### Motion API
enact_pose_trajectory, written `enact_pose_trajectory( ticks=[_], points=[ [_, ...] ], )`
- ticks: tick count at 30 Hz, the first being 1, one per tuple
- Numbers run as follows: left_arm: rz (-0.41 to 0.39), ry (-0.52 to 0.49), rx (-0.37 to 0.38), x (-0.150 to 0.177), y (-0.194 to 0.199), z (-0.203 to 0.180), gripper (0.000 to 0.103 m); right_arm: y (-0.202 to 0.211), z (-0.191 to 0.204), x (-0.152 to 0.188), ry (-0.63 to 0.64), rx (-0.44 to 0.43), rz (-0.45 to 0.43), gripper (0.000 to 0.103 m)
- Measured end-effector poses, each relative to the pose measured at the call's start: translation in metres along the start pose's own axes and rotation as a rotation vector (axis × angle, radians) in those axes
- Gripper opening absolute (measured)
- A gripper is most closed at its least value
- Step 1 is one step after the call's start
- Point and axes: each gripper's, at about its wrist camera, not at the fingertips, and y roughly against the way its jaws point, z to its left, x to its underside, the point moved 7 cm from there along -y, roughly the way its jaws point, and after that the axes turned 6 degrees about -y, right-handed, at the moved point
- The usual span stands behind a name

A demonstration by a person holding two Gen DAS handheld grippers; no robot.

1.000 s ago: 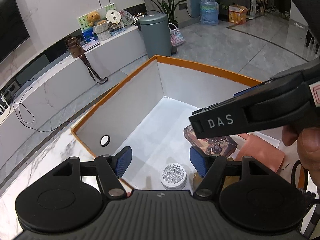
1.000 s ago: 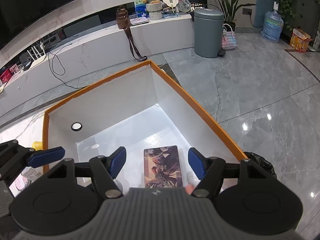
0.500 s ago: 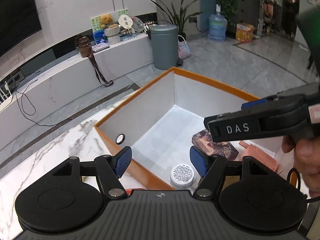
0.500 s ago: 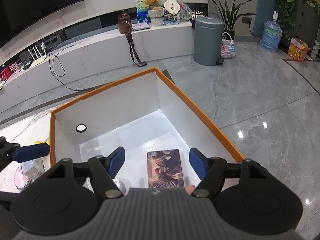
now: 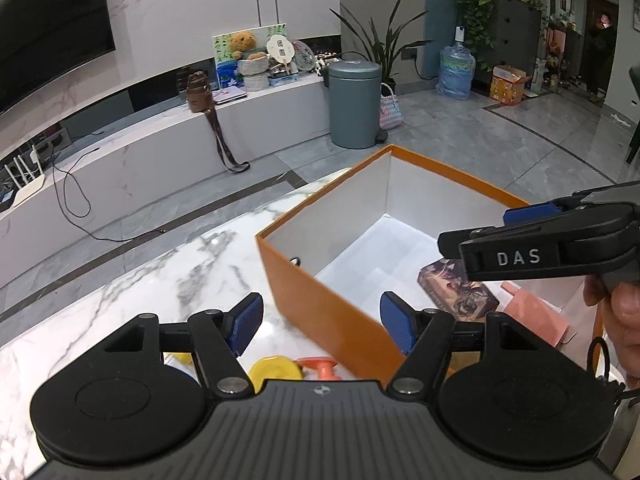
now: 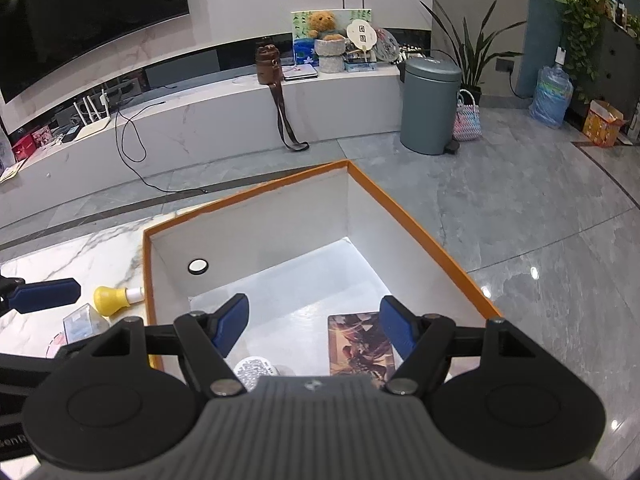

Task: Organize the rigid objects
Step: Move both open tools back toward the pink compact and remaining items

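Landmark: orange box (image 6: 420, 236), open-topped with white inner walls, standing on the marble bench (image 5: 160, 276).
Left tongs (image 5: 320, 326): jaws parted, nothing between the blue pads; they hang over the box's near-left corner, one pad outside the wall and one over the inside.
Right tongs (image 6: 314, 326): jaws apart and empty, having just been opening a little; they sit above the box's interior (in the left view the same tool crosses over the box's right side, lettered DAS).
Hand (image 5: 618, 316): a person's fingers grip the right tool's handle, at the box's right edge.
Illustrated card box (image 6: 360, 346): flat on the box floor, toward the right wall, below the right pad.
Round white tin (image 6: 254, 372): on the box floor, left of the card box, partly hidden by the tool body.
Pink flat piece (image 5: 536, 314): inside the box, just beyond the card box on the right.
Yellow bulb-shaped piece (image 6: 110, 300): on the bench just outside the box's left wall.
Clear small case (image 6: 82, 324): outside the box, near the yellow bulb-shaped piece.
Yellow disc (image 5: 276, 370) and orange-red piece (image 5: 320, 366): outside the box's near wall, side by side (what they are I cannot tell).
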Motion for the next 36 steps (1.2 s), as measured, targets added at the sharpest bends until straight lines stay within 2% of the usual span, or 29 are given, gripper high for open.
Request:
enact_pose_trajectory(
  ticks=[15, 25, 36],
  points=[
    [0.019, -0.004, -0.034, 0.022, 0.012, 0.024, 0.079, 0.015, 0.03, 0.013, 0.086, -0.012, -0.033, 0.073],
    [0.058, 0.007, -0.085, 0.049, 0.016, 0.065, 0.079, 0.025, 0.058, 0.023, 0.159, -0.054, -0.049, 0.075],
    [0.129, 0.027, -0.132, 0.087, 0.013, 0.114, 0.079, 0.019, 0.112, 0.045, 0.286, -0.104, -0.025, 0.075]
  ],
)
